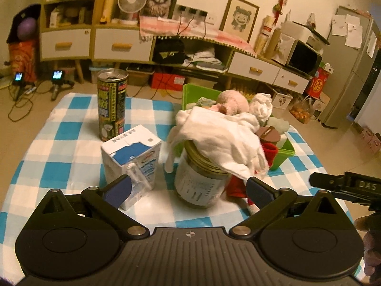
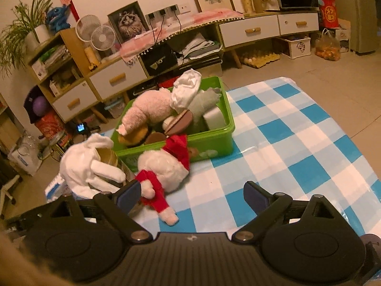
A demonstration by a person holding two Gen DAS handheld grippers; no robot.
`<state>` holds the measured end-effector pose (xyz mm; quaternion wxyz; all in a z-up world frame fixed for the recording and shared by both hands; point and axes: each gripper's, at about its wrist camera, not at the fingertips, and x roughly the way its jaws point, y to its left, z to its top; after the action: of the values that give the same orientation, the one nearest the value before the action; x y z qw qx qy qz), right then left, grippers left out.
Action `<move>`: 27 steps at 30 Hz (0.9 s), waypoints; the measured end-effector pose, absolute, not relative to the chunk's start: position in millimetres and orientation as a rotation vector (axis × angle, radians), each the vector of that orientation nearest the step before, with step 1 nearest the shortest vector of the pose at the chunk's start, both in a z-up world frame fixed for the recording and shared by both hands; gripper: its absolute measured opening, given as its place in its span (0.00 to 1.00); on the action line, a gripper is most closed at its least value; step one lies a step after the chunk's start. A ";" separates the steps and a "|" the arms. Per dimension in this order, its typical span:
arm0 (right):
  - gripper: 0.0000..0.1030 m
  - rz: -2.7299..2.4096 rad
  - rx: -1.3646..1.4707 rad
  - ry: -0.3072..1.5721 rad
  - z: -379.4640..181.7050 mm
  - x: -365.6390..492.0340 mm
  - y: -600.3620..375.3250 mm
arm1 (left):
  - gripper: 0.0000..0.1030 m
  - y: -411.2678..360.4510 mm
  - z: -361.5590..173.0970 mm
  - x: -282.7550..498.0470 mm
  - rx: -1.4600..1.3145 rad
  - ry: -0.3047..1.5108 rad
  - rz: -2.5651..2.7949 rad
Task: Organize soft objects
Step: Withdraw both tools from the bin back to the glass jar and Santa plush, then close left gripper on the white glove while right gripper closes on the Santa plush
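Observation:
A green bin (image 2: 214, 140) on the checked cloth holds a pink plush (image 2: 147, 109), a white cloth ball (image 2: 185, 90), a sponge and other soft toys. The bin also shows in the left wrist view (image 1: 284, 153). A white glove (image 1: 219, 140) lies draped over a glass jar (image 1: 200, 186); it also shows in the right wrist view (image 2: 88, 166). A red and white plush doll (image 2: 164, 171) lies on the cloth in front of the bin. My left gripper (image 1: 188, 190) is open, with the jar between its fingers. My right gripper (image 2: 191, 195) is open just in front of the doll.
A tall drink can (image 1: 112, 104) and a milk carton (image 1: 133, 157) stand on the cloth left of the jar. The blue checked cloth (image 2: 297, 143) stretches right of the bin. Cabinets with drawers (image 1: 121, 45) line the wall behind.

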<state>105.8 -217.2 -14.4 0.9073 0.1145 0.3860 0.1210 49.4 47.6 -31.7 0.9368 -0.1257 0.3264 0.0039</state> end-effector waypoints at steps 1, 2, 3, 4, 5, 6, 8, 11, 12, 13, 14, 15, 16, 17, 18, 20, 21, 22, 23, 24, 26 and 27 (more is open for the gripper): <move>0.74 0.244 0.229 0.798 -14.9 105.1 -216.0 | 0.95 43.7 -31.6 48.9 -0.246 0.660 0.007; 0.74 0.237 0.226 0.800 -15.7 104.8 -215.1 | 0.95 39.5 -31.5 48.9 -0.235 0.654 0.006; 0.74 0.233 0.226 0.802 -16.3 104.8 -214.5 | 0.95 36.9 -31.5 49.3 -0.227 0.649 0.006; 0.74 0.231 0.227 0.806 -17.5 104.9 -213.8 | 0.95 33.6 -31.4 49.3 -0.222 0.643 0.006; 0.74 0.228 0.229 0.809 -18.0 105.3 -212.7 | 0.95 31.5 -31.0 49.6 -0.222 0.639 0.006; 0.74 0.225 0.233 0.813 -19.2 106.7 -211.7 | 0.95 30.0 -30.5 50.3 -0.226 0.635 0.004; 0.74 0.217 0.237 0.823 -20.9 109.0 -209.4 | 0.95 27.7 -30.3 53.2 -0.236 0.627 0.003; 0.74 0.205 0.246 0.837 -24.3 113.0 -204.7 | 0.95 22.1 -30.0 57.1 -0.237 0.615 0.023; 0.74 0.202 0.250 0.842 -25.5 114.8 -203.2 | 0.95 19.7 -30.1 58.2 -0.234 0.613 0.027; 0.74 0.198 0.258 0.849 -26.7 117.0 -201.7 | 0.95 17.3 -29.9 60.0 -0.233 0.611 0.031; 0.74 0.194 0.267 0.856 -28.1 119.4 -200.3 | 0.95 15.2 -29.8 61.6 -0.233 0.610 0.035; 0.74 0.191 0.275 0.862 -28.9 121.2 -199.0 | 0.95 13.6 -29.6 63.0 -0.234 0.609 0.037; 0.74 0.189 0.283 0.871 -30.4 124.0 -198.0 | 0.95 12.7 -29.9 63.7 -0.236 0.607 0.039; 0.74 0.187 0.288 0.877 -31.8 126.8 -196.9 | 0.95 11.8 -29.7 65.0 -0.239 0.604 0.042; 0.74 0.183 0.287 0.880 -32.7 128.9 -195.7 | 0.95 11.4 -29.6 66.0 -0.242 0.602 0.045; 0.74 0.165 0.284 0.887 -35.4 134.0 -193.6 | 0.95 11.6 -29.3 68.5 -0.253 0.599 0.049; 0.74 0.156 0.286 0.892 -36.9 136.4 -192.9 | 0.95 11.6 -28.8 69.8 -0.260 0.598 0.051; 0.74 0.148 0.293 0.898 -38.5 138.8 -192.8 | 0.95 11.8 -28.5 71.2 -0.267 0.596 0.051; 0.74 0.143 0.306 0.906 -40.4 141.8 -192.9 | 0.95 12.1 -27.8 72.3 -0.275 0.593 0.051; 0.74 0.138 0.320 0.914 -42.4 144.3 -192.9 | 0.95 13.0 -27.1 73.6 -0.284 0.588 0.051; 0.74 0.125 0.363 0.934 -46.8 150.0 -194.5 | 0.95 14.2 -26.4 75.5 -0.300 0.580 0.053; 0.74 0.116 0.386 0.942 -48.7 152.7 -195.0 | 0.94 15.2 -25.9 76.8 -0.311 0.576 0.049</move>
<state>152.7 -195.0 -48.7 0.8716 0.1846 0.4506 0.0555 76.8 15.2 -25.9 0.9466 -0.1525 0.2829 0.0242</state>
